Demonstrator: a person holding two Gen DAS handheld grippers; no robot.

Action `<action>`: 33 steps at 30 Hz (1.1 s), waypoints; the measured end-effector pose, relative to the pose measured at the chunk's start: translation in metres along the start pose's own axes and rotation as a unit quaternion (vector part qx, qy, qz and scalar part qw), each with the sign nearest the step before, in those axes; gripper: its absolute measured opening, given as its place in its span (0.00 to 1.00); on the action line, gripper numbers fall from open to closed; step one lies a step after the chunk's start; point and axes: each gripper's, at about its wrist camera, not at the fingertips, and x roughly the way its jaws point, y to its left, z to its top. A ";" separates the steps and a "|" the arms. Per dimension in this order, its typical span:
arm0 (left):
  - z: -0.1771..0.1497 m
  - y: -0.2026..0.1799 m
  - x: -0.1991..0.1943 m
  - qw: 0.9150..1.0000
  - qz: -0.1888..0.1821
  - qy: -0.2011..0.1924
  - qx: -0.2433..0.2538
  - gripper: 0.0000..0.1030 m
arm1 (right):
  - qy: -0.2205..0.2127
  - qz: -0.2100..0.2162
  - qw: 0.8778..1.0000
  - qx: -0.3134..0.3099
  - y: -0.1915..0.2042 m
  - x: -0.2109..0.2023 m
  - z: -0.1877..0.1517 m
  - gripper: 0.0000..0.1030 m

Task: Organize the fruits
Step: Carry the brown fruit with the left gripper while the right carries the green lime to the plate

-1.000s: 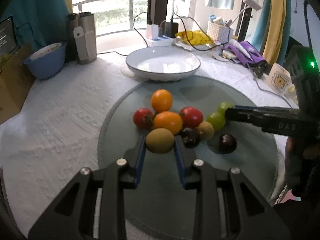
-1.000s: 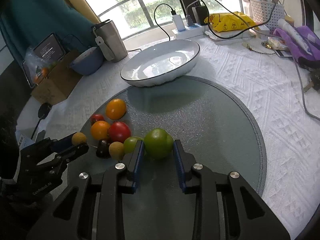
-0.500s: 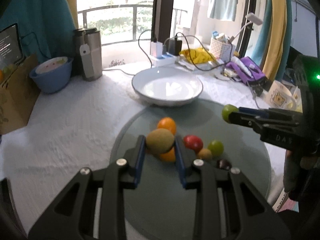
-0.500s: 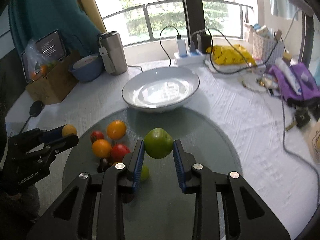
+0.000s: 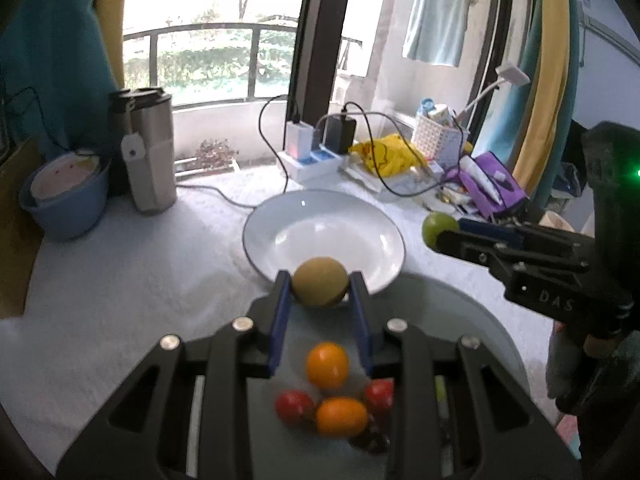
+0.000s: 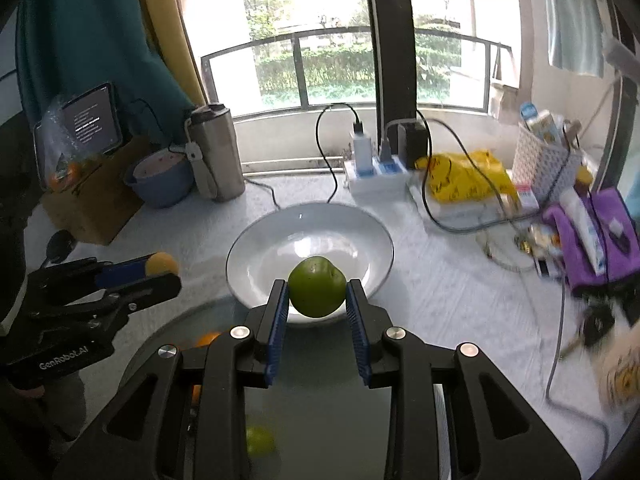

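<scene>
Carrying fruit to the dish is the step in hand, judging by how both tongs are loaded and aimed. Nearest in the left wrist view, the loose fruits (image 5: 327,394) (two orange, two red, something dark) lie on the round glass mat (image 5: 472,320) at 6 o'clock, under the left tongs (image 5: 319,292). These are clamped on a brownish-green kiwi-like fruit (image 5: 319,286), which hangs over the near rim of the white bowl (image 5: 280,236). In the right wrist view, the right tongs (image 6: 317,300) are closed on a green fruit (image 6: 317,286), likewise at the bowl's near edge; a smaller green one (image 6: 260,442) lies on the mat below. The bowl sits on the white tabletop (image 5: 120,280) at 12 o'clock from both tongs, empty as far as can be seen. Farther off stand a steel flask (image 5: 150,152) at 10 o'clock and a power strip (image 5: 308,160) by the window.

Next, each load likely needs carrying further over the bowl's middle, lowering, then releasing gently, without the two tongs colliding.
</scene>
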 end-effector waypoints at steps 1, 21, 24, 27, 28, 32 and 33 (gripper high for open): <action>0.004 0.001 0.003 1.000 -0.002 -0.003 0.000 0.29 | -0.003 -0.001 1.000 -0.003 -0.001 0.002 0.005 0.30; 0.077 0.010 0.063 0.999 -0.007 -0.025 0.032 0.29 | -0.013 -0.017 0.999 -0.040 -0.013 0.056 0.069 0.30; 0.085 0.015 0.075 0.999 -0.015 -0.023 0.029 0.29 | -0.008 -0.019 0.999 -0.048 -0.012 0.069 0.074 0.30; 0.090 0.021 0.092 0.999 -0.019 -0.007 0.028 0.29 | 0.003 -0.022 0.998 -0.060 -0.009 0.084 0.077 0.30; 0.091 0.022 0.098 0.999 -0.018 0.000 0.031 0.29 | 0.007 -0.023 0.998 -0.063 -0.009 0.090 0.078 0.30; 0.089 0.027 0.118 0.999 -0.025 0.026 0.028 0.29 | 0.021 -0.026 0.997 -0.063 -0.012 0.110 0.081 0.30; 0.089 0.027 0.122 0.999 -0.027 0.031 0.029 0.29 | 0.026 -0.025 0.997 -0.061 -0.013 0.114 0.081 0.30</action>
